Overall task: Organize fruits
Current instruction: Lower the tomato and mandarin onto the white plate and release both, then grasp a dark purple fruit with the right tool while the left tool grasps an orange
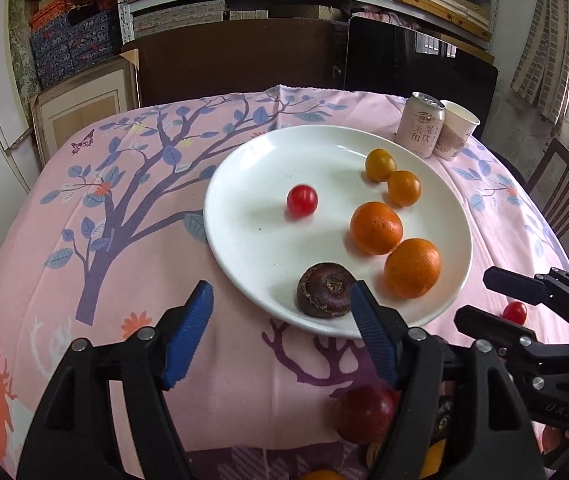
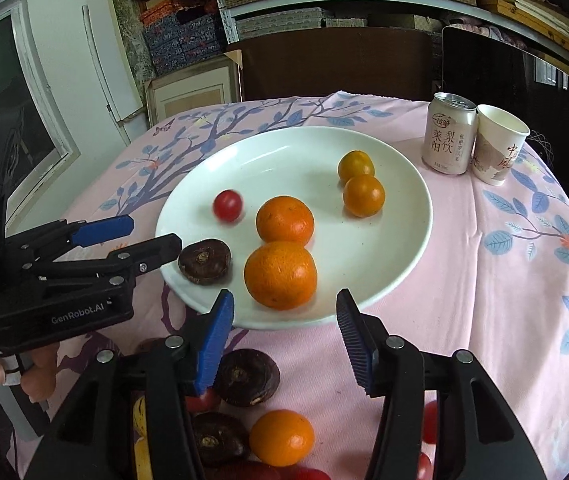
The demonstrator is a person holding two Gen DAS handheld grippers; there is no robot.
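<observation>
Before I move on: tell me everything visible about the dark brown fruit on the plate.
The dark brown fruit is round, flattened, with a rough matte skin and a pale stem scar facing up. It lies free on the white plate at its near-left rim, clear of the big orange. The open left gripper flanks it; contact unclear.

The left gripper (image 2: 152, 240) body carries "GenRobot.AI"; the can (image 2: 449, 138) shows "莱阳梨饮"; the paper cup (image 2: 498, 146) shows "中". The rest is unreadable.
</observation>
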